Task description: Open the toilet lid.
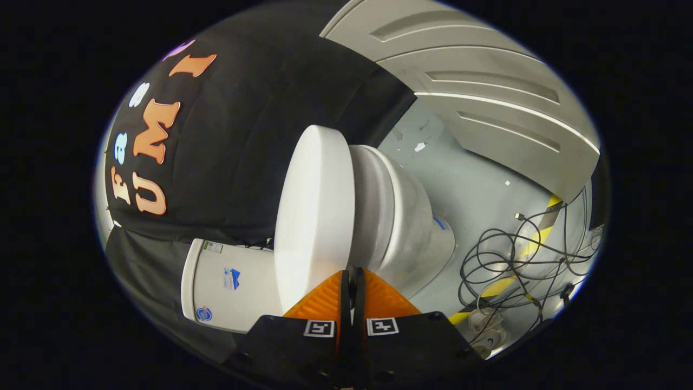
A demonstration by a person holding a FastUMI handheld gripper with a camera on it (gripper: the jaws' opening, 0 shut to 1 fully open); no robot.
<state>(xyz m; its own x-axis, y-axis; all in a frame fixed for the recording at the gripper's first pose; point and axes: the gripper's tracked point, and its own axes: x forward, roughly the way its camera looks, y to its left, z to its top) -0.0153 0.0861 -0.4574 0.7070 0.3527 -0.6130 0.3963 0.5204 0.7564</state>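
Hand-held gripper [352, 273] has its orange fingers [325, 298] pressed together, nothing between them, tips right at the edge of the toilet lid [311, 211]. The lid sits just ahead, down on the bowl [400, 216]. Risk: the closed tips could skid off that smooth rim.

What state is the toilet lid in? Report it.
Shut. The lid lies flat against the seat with no gap, just ahead of the gripper, whose orange fingers are closed together, holding nothing.
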